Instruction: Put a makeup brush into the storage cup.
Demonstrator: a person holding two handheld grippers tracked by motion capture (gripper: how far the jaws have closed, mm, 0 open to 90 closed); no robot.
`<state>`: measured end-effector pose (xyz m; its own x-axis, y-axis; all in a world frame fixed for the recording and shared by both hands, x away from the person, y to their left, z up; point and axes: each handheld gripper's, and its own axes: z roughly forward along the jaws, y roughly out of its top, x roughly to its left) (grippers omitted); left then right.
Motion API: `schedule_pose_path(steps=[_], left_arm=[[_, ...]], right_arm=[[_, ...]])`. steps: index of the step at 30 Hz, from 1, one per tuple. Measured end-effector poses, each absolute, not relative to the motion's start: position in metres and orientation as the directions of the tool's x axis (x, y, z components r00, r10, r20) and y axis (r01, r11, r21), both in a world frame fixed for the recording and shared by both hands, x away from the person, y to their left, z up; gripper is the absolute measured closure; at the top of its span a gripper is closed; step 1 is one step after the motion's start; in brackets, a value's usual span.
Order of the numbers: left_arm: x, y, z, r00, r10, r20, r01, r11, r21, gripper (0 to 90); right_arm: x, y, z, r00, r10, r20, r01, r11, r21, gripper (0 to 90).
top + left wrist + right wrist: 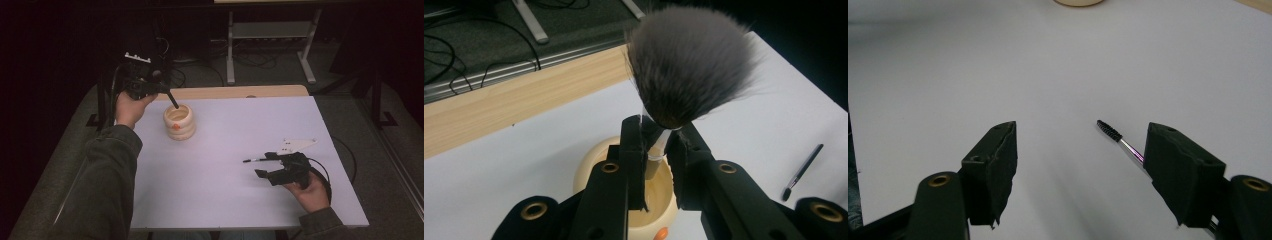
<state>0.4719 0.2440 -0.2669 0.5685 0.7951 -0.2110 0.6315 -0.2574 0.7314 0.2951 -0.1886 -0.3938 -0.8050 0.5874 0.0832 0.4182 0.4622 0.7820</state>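
Fluffy brush (689, 65), light and soft: your left tool (659, 150) pinches its stiff ferrule.
Right tool (1080, 165) gapes empty beside the thin, rollable spoolie (1118, 137); take it mid-handle.

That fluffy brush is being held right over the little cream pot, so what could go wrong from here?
The left tool pinches the fluffy brush only by its thin handle, bristles up, so it might tilt or slip on the way into the cream pot. The pot looks small and light; a nudge on its rim could tip or slide it. The right tool stands open beside the small wand brush lying flat on the table; a careless grab could push it away.
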Motion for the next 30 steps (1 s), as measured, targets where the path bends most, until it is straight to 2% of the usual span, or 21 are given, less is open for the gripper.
schedule_pose_path(steps=[30], left_arm=[[0.47,0.245,-0.301,0.549,0.808,-0.214,0.659,-0.261,0.705,77.1]], right_arm=[[0.296,-0.188,-0.396,-0.808,0.585,0.077,0.416,0.472,0.777,28.8]])
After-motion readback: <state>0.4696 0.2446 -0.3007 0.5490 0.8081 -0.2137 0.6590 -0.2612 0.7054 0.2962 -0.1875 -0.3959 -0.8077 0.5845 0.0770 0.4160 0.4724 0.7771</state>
